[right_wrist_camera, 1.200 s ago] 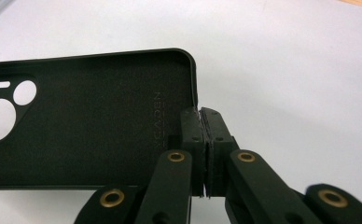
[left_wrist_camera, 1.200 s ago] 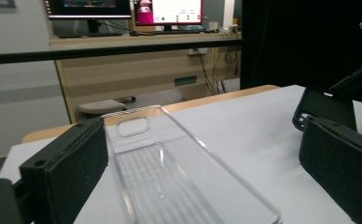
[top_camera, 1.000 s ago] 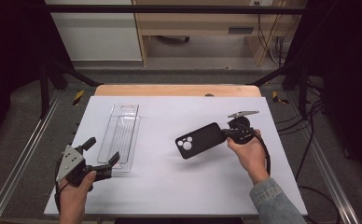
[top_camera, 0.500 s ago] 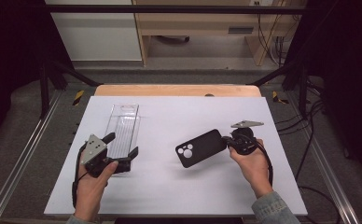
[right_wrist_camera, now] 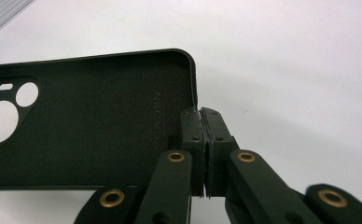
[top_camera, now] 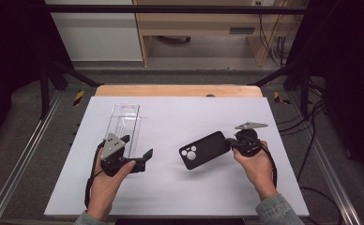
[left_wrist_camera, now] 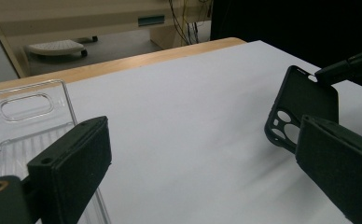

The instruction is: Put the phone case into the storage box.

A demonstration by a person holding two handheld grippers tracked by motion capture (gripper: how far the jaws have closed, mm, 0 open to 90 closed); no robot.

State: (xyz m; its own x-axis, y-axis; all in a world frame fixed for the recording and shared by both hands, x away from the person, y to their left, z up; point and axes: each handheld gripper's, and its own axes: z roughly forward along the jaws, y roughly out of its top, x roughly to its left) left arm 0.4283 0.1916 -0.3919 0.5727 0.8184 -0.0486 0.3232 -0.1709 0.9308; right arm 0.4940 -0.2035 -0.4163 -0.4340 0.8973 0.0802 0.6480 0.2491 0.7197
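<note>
Pinching the black phone case by its edge in my right tool; left tool gapes wide, empty, beside the clear case.

Spread tongs between clear tray, phone case

I see white tabletop w/ wooden strip along far edge. Beyond it: pale wooden bench, white cabinet, cable bundle. Grey floor w/ metal rails either side.
</note>
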